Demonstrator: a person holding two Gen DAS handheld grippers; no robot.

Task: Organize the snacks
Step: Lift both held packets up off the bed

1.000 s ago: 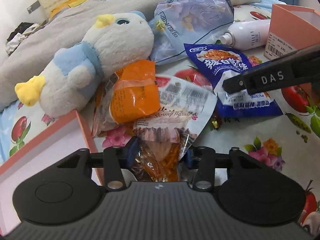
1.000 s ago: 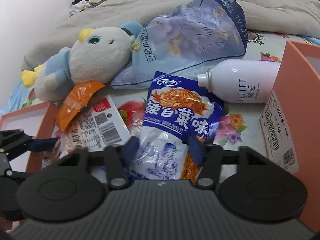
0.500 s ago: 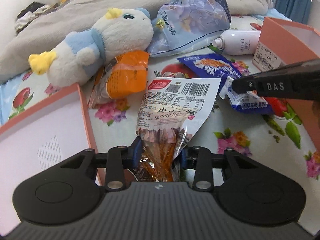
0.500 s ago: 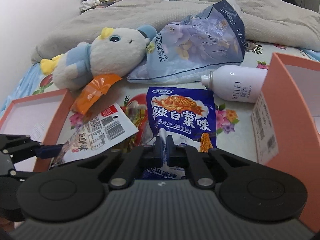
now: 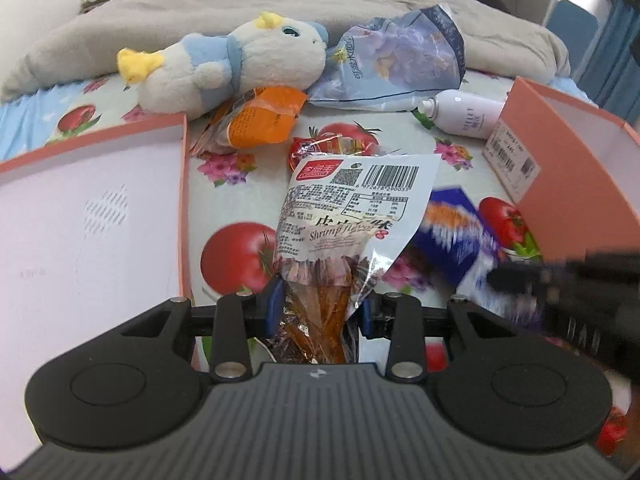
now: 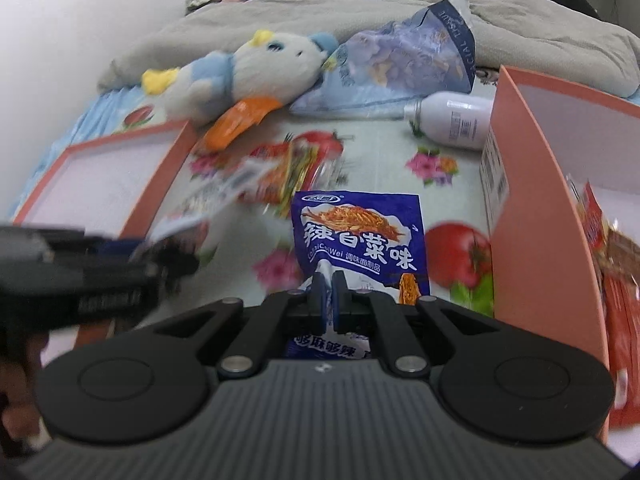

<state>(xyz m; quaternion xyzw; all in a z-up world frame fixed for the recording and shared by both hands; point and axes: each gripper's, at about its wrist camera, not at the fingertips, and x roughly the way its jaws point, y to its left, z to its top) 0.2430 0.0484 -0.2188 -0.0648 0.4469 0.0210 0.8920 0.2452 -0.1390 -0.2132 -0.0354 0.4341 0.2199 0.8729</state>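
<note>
On the left lies a pink box lid (image 5: 92, 216), and just right of it the left gripper (image 5: 318, 304) is clamped on the lower end of a white shrimp snack bag (image 5: 352, 204), held up over the flowered bedsheet (image 5: 236, 200). Further right, the right gripper (image 6: 329, 296) is pressed together on a blue snack bag (image 6: 356, 236), lifted beside the pink box (image 6: 532, 216) on the right, which already holds red packets (image 6: 616, 280).
</note>
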